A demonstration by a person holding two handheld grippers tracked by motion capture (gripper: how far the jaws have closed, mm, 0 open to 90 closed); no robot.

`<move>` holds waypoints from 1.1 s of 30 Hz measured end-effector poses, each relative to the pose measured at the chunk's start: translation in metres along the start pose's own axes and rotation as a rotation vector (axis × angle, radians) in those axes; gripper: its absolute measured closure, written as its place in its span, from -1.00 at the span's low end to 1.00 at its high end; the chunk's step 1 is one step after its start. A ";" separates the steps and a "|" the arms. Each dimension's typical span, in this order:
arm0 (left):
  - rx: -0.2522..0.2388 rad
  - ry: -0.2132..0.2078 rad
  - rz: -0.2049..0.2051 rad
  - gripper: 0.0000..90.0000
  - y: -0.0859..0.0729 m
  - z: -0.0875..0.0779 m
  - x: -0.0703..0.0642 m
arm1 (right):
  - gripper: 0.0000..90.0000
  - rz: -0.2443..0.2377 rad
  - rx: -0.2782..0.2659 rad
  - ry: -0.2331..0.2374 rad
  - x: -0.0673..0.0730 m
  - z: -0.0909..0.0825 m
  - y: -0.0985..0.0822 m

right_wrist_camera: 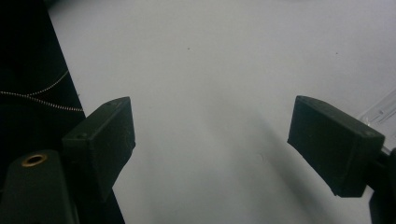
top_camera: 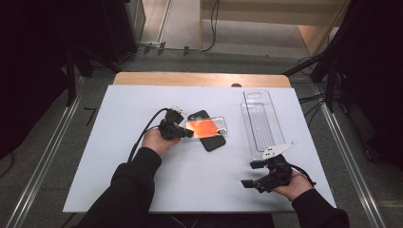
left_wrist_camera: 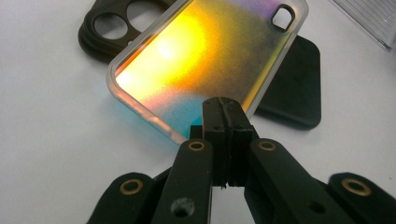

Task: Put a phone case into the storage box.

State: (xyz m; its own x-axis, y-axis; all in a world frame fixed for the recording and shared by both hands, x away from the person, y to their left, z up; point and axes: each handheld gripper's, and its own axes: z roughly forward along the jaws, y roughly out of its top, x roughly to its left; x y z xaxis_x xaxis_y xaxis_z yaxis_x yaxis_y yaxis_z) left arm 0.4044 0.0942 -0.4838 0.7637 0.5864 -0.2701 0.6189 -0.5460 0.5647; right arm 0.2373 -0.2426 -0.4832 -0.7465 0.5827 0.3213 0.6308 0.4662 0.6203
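Observation:
A clear phone case (top_camera: 206, 127) with an orange-to-blue sheen sits tilted over a black phone case (top_camera: 215, 142) near the table's middle. My left gripper (top_camera: 187, 133) comes at it from the left. In the left gripper view the jaws (left_wrist_camera: 223, 109) are pressed together at the near corner of the shiny case (left_wrist_camera: 201, 56), pinching its rim, and the black case (left_wrist_camera: 294, 84) lies underneath. My right gripper (top_camera: 252, 174) is held at the front right, open. In its own view the right gripper (right_wrist_camera: 210, 140) has only bare white table between its two pads.
A long clear ribbed plastic tray (top_camera: 260, 121) lies at the right of the white table (top_camera: 142, 180), just beyond the right gripper. Its corner shows in the left gripper view (left_wrist_camera: 369, 18) and the right gripper view (right_wrist_camera: 383, 112). Metal rails run along both sides of the table.

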 end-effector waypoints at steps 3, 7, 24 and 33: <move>0.001 0.000 -0.003 1.00 -0.005 -0.003 0.001 | -0.71 -0.002 -0.003 0.001 0.000 0.000 0.000; 0.017 -0.004 -0.015 1.00 -0.012 -0.005 0.003 | -0.71 -0.004 -0.002 0.001 0.000 0.000 0.000; 0.035 -0.012 -0.051 1.00 -0.041 -0.024 0.000 | -0.71 -0.004 -0.003 -0.002 0.002 0.000 0.001; 0.044 -0.009 -0.063 1.00 -0.061 -0.040 -0.003 | -0.71 -0.007 -0.003 -0.003 0.003 -0.001 0.001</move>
State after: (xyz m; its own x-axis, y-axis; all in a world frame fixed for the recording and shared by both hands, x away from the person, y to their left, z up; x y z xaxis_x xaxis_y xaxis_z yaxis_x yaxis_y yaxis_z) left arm 0.3566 0.1498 -0.4860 0.7246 0.6151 -0.3109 0.6730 -0.5341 0.5117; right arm 0.2355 -0.2410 -0.4809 -0.7504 0.5812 0.3149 0.6249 0.4685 0.6245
